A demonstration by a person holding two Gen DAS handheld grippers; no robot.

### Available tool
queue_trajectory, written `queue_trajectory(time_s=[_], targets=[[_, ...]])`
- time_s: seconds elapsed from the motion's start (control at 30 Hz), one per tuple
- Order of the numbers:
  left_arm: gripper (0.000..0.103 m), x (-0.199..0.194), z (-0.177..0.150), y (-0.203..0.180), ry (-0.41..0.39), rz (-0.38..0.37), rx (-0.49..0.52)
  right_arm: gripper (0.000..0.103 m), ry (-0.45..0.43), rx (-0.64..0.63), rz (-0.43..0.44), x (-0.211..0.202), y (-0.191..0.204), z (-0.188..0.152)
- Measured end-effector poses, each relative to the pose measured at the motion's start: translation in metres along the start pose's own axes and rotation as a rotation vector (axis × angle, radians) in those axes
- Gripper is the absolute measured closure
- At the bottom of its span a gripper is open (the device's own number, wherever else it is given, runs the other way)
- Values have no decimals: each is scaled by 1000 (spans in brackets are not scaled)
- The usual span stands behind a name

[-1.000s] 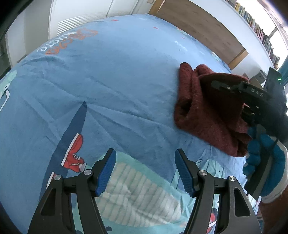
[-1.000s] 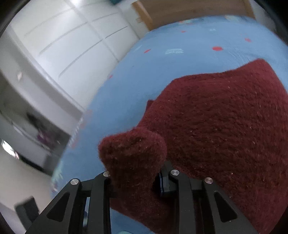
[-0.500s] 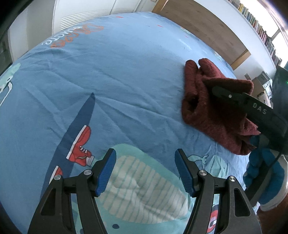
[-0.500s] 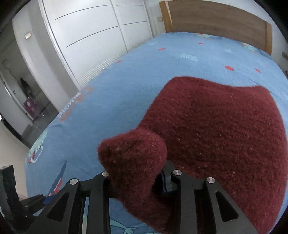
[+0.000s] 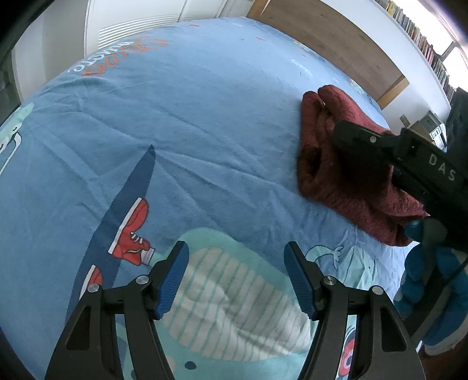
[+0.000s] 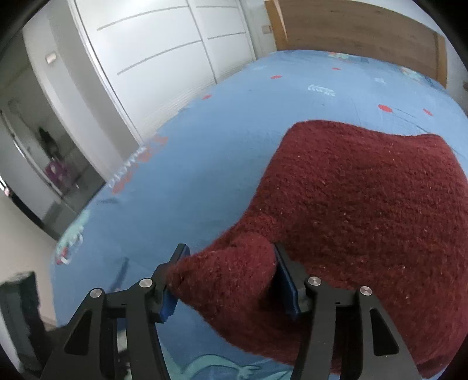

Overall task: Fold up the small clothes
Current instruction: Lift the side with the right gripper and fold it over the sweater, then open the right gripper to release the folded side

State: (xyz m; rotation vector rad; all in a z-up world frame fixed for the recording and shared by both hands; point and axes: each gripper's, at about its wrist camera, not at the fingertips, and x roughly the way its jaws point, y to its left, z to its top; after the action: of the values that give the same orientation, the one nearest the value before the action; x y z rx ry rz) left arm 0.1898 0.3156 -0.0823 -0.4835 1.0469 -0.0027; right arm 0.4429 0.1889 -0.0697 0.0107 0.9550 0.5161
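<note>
A dark red knitted sweater (image 5: 336, 187) lies folded in thick layers on the blue bedspread (image 5: 204, 102), to the right in the left wrist view. My right gripper (image 6: 231, 277) is over the sweater's (image 6: 365, 204) near corner. Its jaws are opening, and the bunched corner still sits loosely between the pads. One black finger (image 5: 359, 137) of it shows across the garment. My left gripper (image 5: 237, 277) hovers open over the whale print, away from the sweater, with nothing between its blue pads.
A hand in a blue glove (image 5: 424, 277) holds the right tool at the right edge. White wardrobe doors (image 6: 163, 58) run along the bed's left side, a wooden headboard (image 6: 351, 26) stands at the far end, and a bookshelf (image 5: 418, 35) hangs above it.
The right jaws have spread apart from a tight pinch on the sweater corner, which has sunk lower between them. The right tool has shifted sideways. The left gripper has stayed put.
</note>
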Motion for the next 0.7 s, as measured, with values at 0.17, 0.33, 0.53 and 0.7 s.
queue_trajectory(time_s=[0.17, 0.33, 0.53, 0.7], targets=[[41, -4, -2, -4, 4, 2, -2, 37, 17, 14, 18, 0, 3, 2], [41, -12, 1, -13, -6, -2, 14, 35, 19, 39, 65, -12, -2, 4], [41, -21, 13, -30, -33, -5, 61, 35, -21, 30, 112, -52, -8, -3], [41, -28, 33, -49, -62, -54, 97, 35, -80, 39, 54, -101, -35, -18]])
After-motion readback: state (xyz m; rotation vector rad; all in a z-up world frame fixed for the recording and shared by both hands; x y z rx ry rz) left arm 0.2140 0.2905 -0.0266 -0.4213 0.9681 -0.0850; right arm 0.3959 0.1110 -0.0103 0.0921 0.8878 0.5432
